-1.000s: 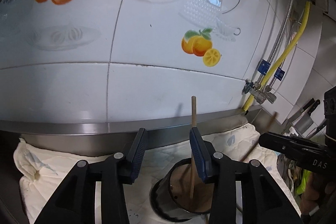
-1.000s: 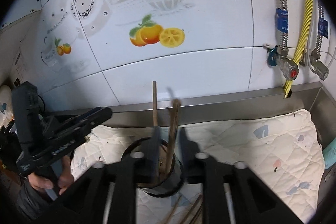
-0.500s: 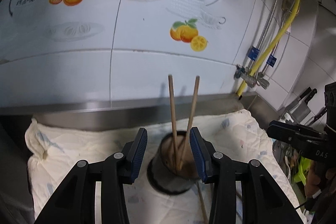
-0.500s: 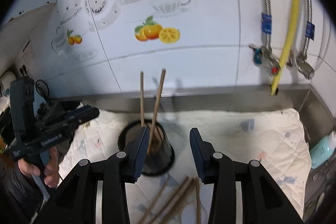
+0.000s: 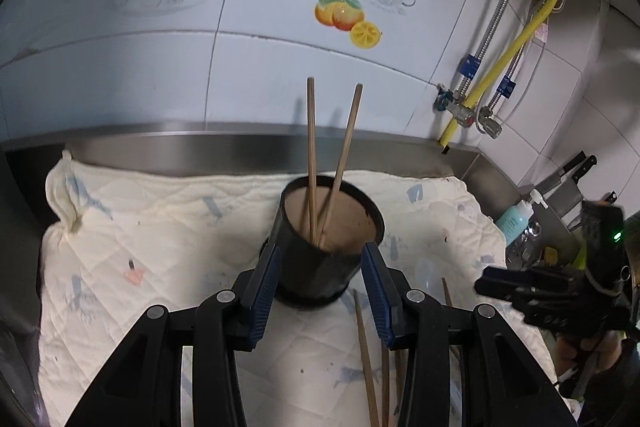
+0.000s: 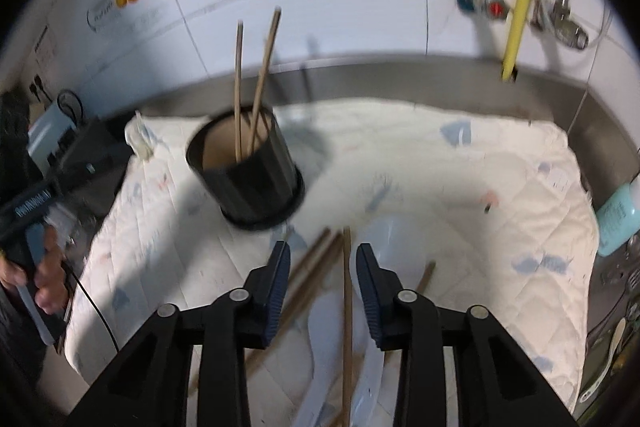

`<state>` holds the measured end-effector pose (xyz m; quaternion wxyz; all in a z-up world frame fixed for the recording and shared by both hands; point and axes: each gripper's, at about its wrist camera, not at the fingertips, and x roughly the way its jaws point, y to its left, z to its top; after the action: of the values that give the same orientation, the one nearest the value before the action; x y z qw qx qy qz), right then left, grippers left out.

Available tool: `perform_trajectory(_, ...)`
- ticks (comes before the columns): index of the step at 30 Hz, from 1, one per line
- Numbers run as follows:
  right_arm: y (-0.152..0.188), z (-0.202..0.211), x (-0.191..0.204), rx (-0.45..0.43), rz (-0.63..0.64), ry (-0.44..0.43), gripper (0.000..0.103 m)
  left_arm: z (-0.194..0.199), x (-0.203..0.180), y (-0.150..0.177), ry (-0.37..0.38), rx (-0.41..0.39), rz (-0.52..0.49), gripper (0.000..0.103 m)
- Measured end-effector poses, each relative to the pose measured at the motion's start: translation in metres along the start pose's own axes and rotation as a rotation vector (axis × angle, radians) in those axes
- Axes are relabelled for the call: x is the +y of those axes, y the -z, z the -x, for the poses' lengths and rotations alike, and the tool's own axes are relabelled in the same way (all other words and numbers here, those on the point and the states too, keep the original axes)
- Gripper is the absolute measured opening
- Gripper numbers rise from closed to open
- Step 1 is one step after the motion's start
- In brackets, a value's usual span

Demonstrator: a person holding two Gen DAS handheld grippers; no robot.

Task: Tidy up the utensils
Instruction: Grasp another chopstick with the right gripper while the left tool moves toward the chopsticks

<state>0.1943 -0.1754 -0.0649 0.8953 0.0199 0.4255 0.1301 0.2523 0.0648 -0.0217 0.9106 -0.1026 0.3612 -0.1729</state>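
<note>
A black utensil cup [image 5: 320, 259] stands on a white quilted cloth [image 5: 160, 227] and holds two wooden chopsticks [image 5: 311, 155], leaning apart. It also shows in the right wrist view [image 6: 248, 183]. My left gripper [image 5: 323, 287] is open and empty, its jaws on either side of the cup's base without touching. My right gripper [image 6: 323, 269] is open and empty above loose chopsticks [image 6: 346, 307] and white spoons [image 6: 384, 251] lying on the cloth [image 6: 460, 187]. Loose chopsticks [image 5: 366, 359] also lie right of the cup in the left wrist view.
A tiled wall [image 5: 260, 47] and a steel ledge [image 5: 200, 139] run behind the cloth. Yellow and metal hoses with valves [image 5: 472, 107] hang at the right. A teal bottle [image 6: 618, 223] and knives [image 5: 568, 171] stand beyond the cloth's right edge.
Both grippers have pulled back and down from the cup. The right gripper let go of a chopstick into the cup and opened. Two chopsticks now stand in it.
</note>
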Motion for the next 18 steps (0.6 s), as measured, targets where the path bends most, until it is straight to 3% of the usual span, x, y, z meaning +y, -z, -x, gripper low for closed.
perform_trajectory(6, 0.014, -0.026, 0.004, 0.072, 0.02, 0.003, 0.024, -0.002, 0.003, 0.017, -0.001, 0.036, 0.018, 0.045)
perform_trajectory(18, 0.012, -0.07, 0.004, 0.156, 0.052, 0.058, 0.023, -0.015, 0.014, 0.03, 0.014, 0.088, 0.044, 0.045)
